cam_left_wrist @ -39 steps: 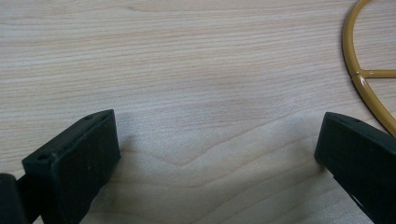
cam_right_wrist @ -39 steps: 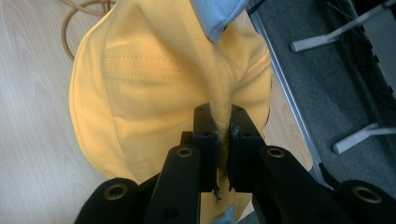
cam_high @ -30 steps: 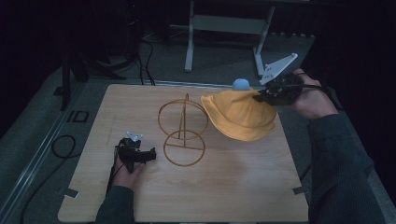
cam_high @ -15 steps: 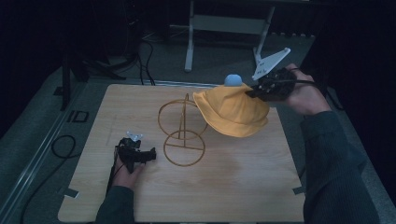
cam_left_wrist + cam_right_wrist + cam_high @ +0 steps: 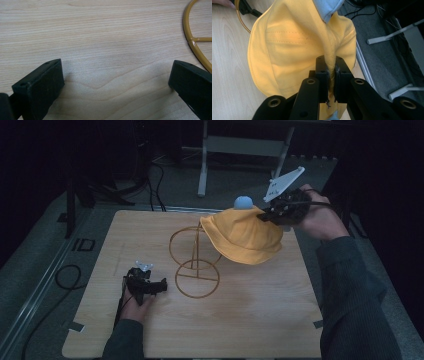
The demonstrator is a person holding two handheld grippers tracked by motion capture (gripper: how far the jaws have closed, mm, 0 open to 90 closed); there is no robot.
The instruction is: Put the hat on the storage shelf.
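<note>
nearest, the left gripper (image 5: 161,286) lies low on the wooden table (image 5: 260,320), the person's left hand (image 5: 134,301) wrapped round its body; its jaws stand spread wide with nothing but bare wood grain between them, and in the left gripper view the wire stand (image 5: 191,37) curves past just beyond the outer jaw, near it but not touching; that stand is a thin mustard-coloured frame, a flat ring base on the table with an upright ring rising from it, sitting ahead of the open jaws toward the middle of the board; farther off, the right gripper (image 5: 263,216) is held up over the far right part of the table by the right hand (image 5: 320,217), its grey three-cornered plate tilted above it; its jaws are pressed together on a gathered fold of the yellow hat (image 5: 292,42), pinching the cloth tight between the pads; the hat hangs from that pinch, its brim drooping below and ahead of the jaws, clear of the table and beside the upper ring of the stand; whether cloth and ring touch i cannot tell; a pale blue pompom (image 5: 243,202) sits at the hat's top, just beside the clamped jaws.
</note>
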